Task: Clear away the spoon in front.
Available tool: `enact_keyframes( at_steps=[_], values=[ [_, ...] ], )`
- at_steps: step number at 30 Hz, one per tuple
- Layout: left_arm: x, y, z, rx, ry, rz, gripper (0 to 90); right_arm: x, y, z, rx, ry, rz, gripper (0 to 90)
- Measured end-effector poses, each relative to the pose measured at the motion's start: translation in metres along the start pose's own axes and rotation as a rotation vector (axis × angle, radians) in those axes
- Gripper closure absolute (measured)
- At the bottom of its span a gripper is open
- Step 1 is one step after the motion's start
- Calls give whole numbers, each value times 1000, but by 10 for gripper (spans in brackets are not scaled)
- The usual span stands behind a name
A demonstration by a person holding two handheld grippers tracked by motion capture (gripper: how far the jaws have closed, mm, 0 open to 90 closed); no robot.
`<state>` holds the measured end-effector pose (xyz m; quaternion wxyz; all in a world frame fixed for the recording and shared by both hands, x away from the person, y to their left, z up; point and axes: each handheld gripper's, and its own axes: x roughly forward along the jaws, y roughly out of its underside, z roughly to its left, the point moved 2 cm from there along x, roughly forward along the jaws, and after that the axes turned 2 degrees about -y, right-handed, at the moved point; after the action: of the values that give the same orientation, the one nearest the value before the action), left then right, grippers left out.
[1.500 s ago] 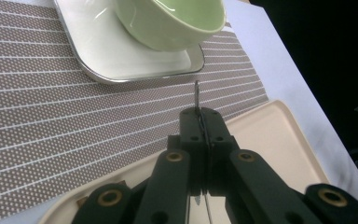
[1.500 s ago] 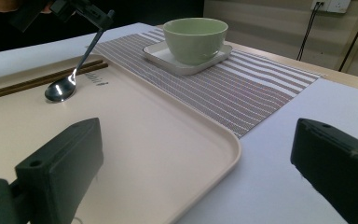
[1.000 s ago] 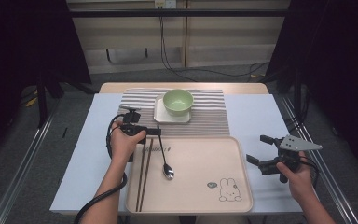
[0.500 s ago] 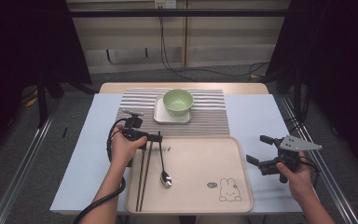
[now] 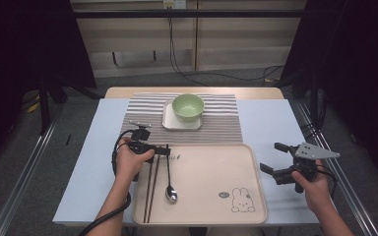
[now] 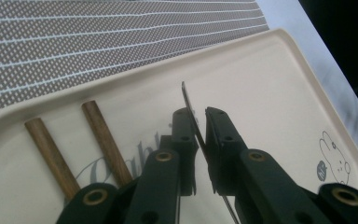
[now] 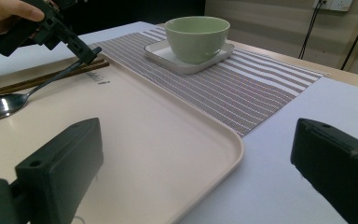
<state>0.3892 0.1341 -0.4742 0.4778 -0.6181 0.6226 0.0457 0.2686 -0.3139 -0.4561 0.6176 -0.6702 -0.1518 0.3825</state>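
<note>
Left gripper (image 5: 166, 150) pinching spoon (image 5: 170, 183) handle; spoon bowl lying on beige tray (image 5: 256, 196) beside chopsticks (image 5: 150, 189). Right gripper (image 5: 274, 158) hovering with jaws spread wide, empty. Tray sitting on pale table (image 5: 93, 147), striped mat (image 5: 221, 123) behind. Dark curtains flanking room.

We count one spoon (image 5: 171, 193), two chopsticks (image 5: 150, 189), one tray (image 5: 211, 172), one green bowl (image 5: 187, 106), one white plate (image 5: 168, 120), one striped mat (image 5: 221, 123) and two tools: left (image 5: 167, 150), right (image 5: 270, 157).
</note>
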Motion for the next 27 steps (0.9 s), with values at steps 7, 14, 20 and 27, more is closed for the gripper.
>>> enact_keyframes(
  at_steps=[7, 14, 20, 27],
  values=[
    [2, 6, 3, -5, -13, -9, 804, 0, 0, 0, 0, -3, 3, 17],
    [5, 9, 5, 1, -18, -6, 794, 0, 0, 0, 3, -4, 4, 18],
    [7, 12, 5, 11, -33, -1, 779, 1, 0, 0, -1, -3, 4, 18],
    [8, 11, 5, 25, -52, 2, 762, 1, 0, 0, -2, -5, 4, 18]
  ],
)
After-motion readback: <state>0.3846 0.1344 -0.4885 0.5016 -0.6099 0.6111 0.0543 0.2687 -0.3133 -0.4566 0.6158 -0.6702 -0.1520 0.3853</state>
